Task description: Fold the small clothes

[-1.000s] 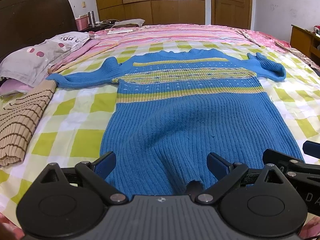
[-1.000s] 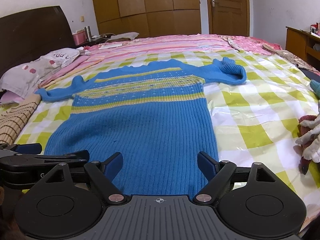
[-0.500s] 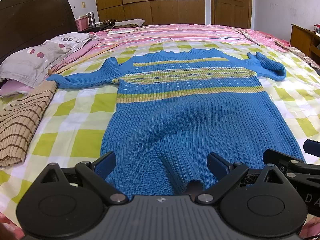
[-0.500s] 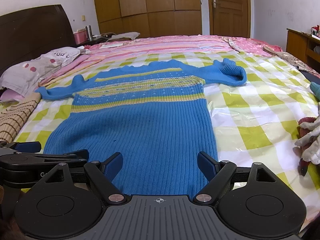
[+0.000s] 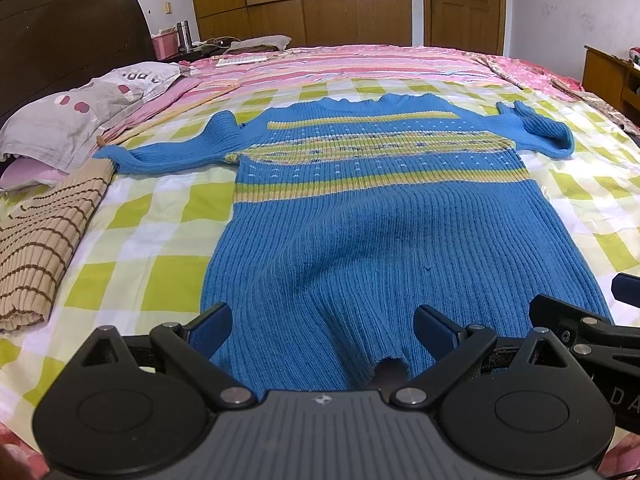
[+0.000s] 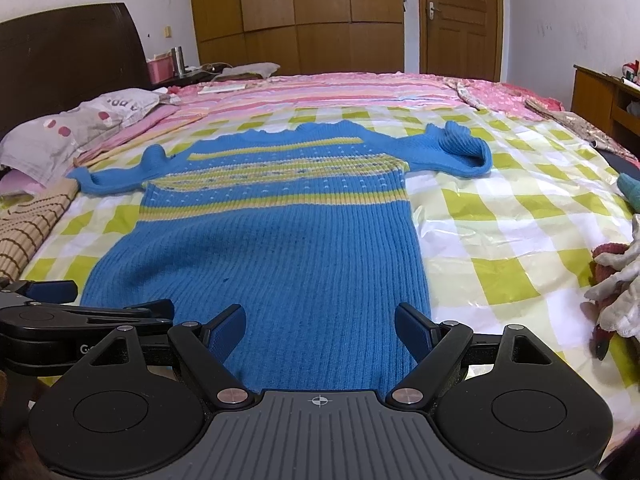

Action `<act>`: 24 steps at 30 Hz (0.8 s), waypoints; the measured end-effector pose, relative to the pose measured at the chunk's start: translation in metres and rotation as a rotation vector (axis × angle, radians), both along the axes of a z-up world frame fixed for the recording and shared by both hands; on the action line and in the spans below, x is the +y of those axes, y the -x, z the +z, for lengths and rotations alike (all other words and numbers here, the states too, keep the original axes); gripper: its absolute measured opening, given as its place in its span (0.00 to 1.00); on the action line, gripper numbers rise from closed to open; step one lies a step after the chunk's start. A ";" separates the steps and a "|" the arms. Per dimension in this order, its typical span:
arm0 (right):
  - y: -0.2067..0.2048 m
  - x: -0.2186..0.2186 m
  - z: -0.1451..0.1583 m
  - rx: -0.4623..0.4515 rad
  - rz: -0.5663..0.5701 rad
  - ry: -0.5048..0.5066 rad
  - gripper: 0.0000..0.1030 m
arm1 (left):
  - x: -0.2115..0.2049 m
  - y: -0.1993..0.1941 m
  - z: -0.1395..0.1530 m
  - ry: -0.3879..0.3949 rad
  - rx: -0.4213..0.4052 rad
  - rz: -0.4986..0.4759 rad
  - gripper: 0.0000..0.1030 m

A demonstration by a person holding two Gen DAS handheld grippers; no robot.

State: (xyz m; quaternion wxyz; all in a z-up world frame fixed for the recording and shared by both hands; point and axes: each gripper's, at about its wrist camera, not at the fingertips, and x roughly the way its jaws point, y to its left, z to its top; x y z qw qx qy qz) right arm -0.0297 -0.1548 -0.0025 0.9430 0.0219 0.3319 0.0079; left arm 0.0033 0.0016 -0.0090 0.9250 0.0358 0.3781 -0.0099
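Left tool point(image 5: 322, 326) agape, blue sweater point(image 5: 372, 216) hem between fingers

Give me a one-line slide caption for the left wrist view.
Open left gripper poised over the hem of a blue striped sweater spread flat on a checked bedsheet.

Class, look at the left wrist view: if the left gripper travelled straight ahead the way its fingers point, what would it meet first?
Most likely the blue sweater: the open left gripper already straddles its hem, low over the bed. The gripper's height above the knit is unclear, so it might skim the fabric first.
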 end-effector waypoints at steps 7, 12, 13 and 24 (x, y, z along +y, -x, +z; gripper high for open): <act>-0.001 0.000 0.001 -0.002 0.002 0.003 0.81 | 0.001 -0.001 0.000 0.007 0.000 0.003 1.00; -0.001 0.001 0.001 -0.002 0.002 0.011 0.81 | 0.001 -0.002 -0.001 0.008 0.003 0.003 1.00; -0.002 0.000 0.002 -0.002 0.003 0.012 0.81 | 0.001 -0.001 -0.001 0.008 0.004 0.003 1.00; -0.003 0.002 0.003 -0.009 0.001 0.040 0.81 | 0.000 -0.001 -0.001 0.008 0.005 0.003 1.00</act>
